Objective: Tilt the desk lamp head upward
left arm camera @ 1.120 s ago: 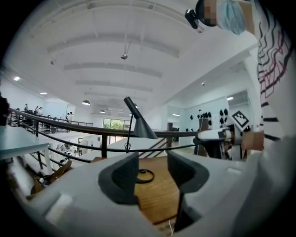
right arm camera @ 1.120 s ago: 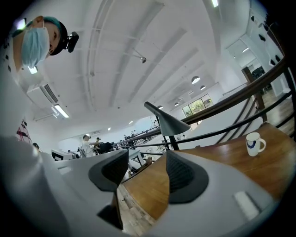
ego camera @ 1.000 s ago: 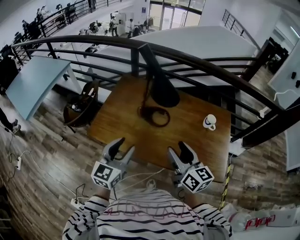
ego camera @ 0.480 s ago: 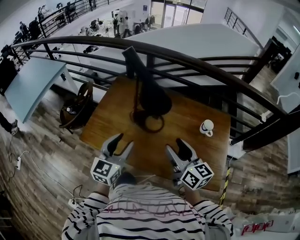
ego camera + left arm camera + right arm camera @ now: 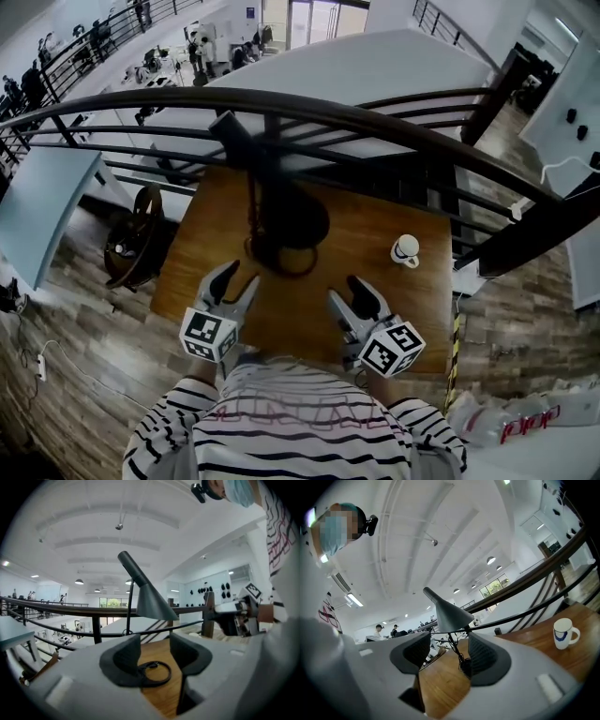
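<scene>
A black desk lamp stands at the back middle of the wooden table [image 5: 375,272]. Its cone-shaped head [image 5: 289,216] hangs over its ring base [image 5: 279,260] and points down. The head [image 5: 151,603] and the ring base [image 5: 153,673] also show in the left gripper view, the head [image 5: 449,613] again in the right gripper view. My left gripper [image 5: 234,284] hovers over the table's front edge, open and empty, short of the base. My right gripper [image 5: 347,292] is beside it at the front, also open and empty.
A white mug [image 5: 405,249] stands on the table's right side, seen also as a mug [image 5: 564,633] in the right gripper view. A dark railing [image 5: 375,120] curves behind the table, with a lower floor beyond. A cable [image 5: 454,648] trails from the lamp.
The head view has shifted, so the table and lamp sit lower and more to the left in frame. Both grippers stay open near the front edge, little moved.
</scene>
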Demonstrator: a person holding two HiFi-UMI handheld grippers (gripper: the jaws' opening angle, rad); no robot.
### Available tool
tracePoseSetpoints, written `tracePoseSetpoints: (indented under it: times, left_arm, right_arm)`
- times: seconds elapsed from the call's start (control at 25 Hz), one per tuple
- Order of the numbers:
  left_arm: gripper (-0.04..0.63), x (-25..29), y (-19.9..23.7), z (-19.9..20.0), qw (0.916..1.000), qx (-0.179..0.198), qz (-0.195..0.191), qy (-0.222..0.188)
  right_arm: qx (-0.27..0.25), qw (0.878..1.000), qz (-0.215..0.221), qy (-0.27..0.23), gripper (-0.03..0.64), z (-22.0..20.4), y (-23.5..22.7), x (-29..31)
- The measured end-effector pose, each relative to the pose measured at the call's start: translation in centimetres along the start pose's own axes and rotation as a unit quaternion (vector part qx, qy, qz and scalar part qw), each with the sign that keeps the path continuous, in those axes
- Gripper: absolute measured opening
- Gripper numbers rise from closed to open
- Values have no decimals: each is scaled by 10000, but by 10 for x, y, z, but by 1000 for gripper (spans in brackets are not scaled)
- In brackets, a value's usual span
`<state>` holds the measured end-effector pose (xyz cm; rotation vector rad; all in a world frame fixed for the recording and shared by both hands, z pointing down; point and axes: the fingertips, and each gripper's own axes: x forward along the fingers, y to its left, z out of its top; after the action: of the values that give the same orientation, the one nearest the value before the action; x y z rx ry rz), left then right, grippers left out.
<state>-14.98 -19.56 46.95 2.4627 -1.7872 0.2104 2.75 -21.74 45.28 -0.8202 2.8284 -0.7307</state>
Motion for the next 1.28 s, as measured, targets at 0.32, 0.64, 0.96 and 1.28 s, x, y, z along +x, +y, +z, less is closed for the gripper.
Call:
tracePoseSetpoints:
  times: [0.32, 0.64, 0.96, 1.28]
  left_arm:
    - [192, 44, 56, -5, 9985, 165, -464, 238]
    - [192, 74, 97, -14, 9960, 306, -746, 391]
    - [235, 111, 129, -35, 9912, 478, -1049, 658]
    - [249, 136, 134, -61, 9834, 460, -1480, 948]
  right_arm:
    - [149, 9983, -481, -282, 242, 4, -6, 48]
    - [229, 9963, -717, -411, 242, 4, -6, 87]
    - [392, 9934, -832, -688, 261, 6, -12, 116]
    - [527, 9910, -956, -781, 272, -3, -15, 136]
